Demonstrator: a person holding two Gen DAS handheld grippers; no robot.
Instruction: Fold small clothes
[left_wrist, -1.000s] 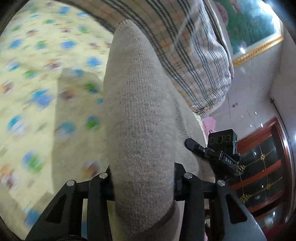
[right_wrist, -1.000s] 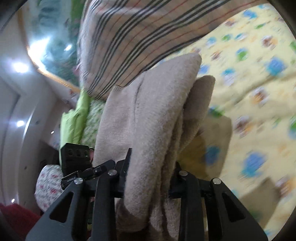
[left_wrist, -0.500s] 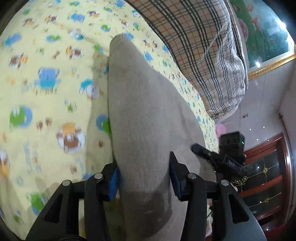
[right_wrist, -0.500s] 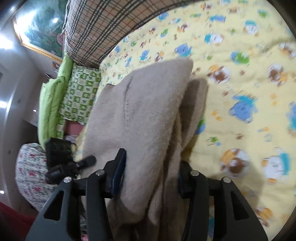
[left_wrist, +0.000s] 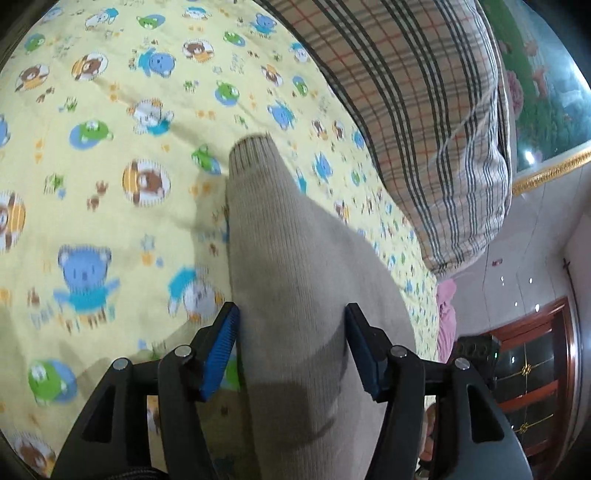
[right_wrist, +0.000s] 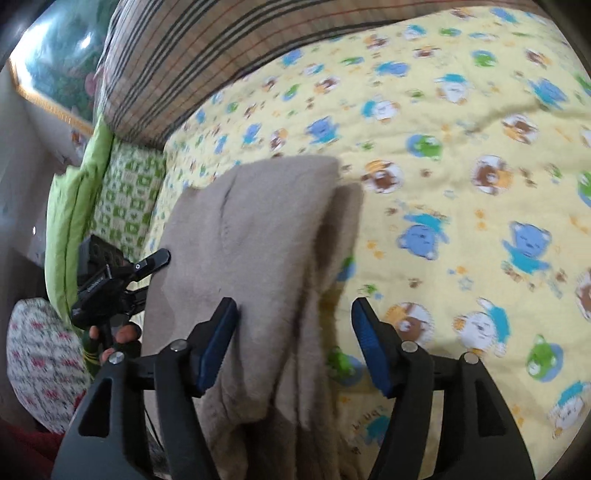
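From the left wrist, a beige knitted garment (left_wrist: 295, 295) is seen laid on a yellow bedspread printed with cartoon bears (left_wrist: 110, 147). It runs between the blue pads of the left gripper (left_wrist: 291, 350), whose jaws are opening and no longer pinched on it. A plaid pillow (left_wrist: 424, 110) lies behind.

From the right wrist, the folded garment (right_wrist: 258, 240) lies between the opening jaws of the right gripper (right_wrist: 295, 343), touching the left pad and clear of the right one.
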